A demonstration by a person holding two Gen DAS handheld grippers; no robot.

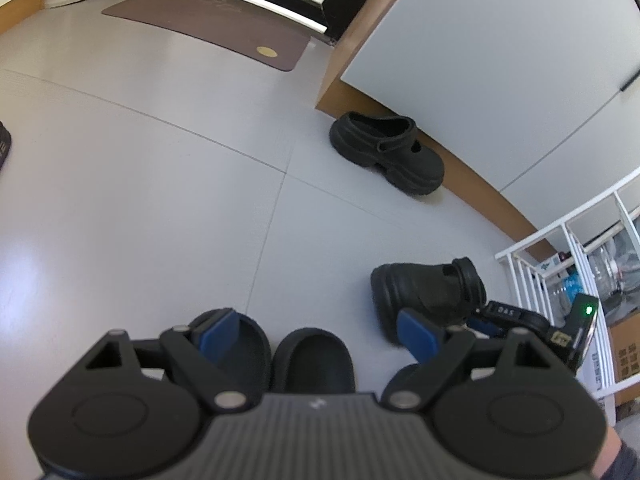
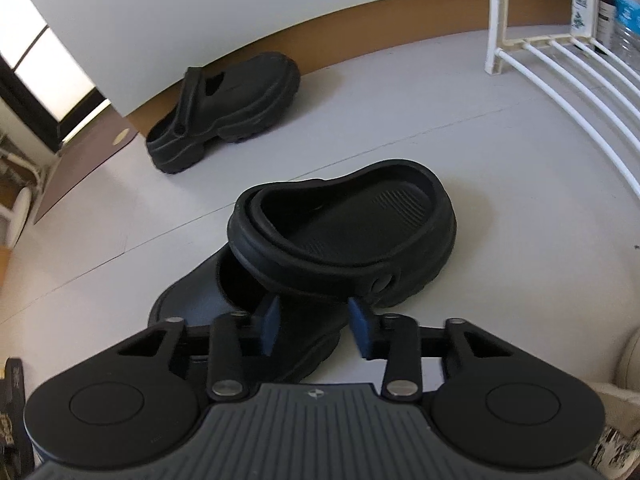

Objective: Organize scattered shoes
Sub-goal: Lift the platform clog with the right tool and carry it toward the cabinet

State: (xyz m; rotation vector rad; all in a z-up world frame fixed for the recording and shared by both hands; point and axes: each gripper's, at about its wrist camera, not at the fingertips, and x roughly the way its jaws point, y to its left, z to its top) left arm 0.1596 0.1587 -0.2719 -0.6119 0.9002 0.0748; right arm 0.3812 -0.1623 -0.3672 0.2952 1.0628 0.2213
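A chunky black clog [image 2: 344, 232] lies tilted, its heel propped on a second dark shoe [image 2: 192, 300]. My right gripper [image 2: 314, 322] has its blue pads drawn close on the tilted clog's heel rim; the left wrist view shows that clog [image 1: 424, 292] with the right gripper [image 1: 480, 320] at its heel strap. A matching black clog [image 2: 224, 108] [image 1: 388, 152] stands by the cabinet's wooden base. My left gripper [image 1: 316, 336] is open, hovering over two black slip-on shoes [image 1: 312, 360] set side by side, touching neither.
A white wire rack [image 2: 560, 64] [image 1: 560, 248] with bottles [image 2: 580, 4] stands to the right. The white cabinet [image 1: 480, 60] runs along the far side. A brown doormat [image 1: 208, 24] lies by the door. Another dark shoe [image 1: 4, 144] shows at the left edge.
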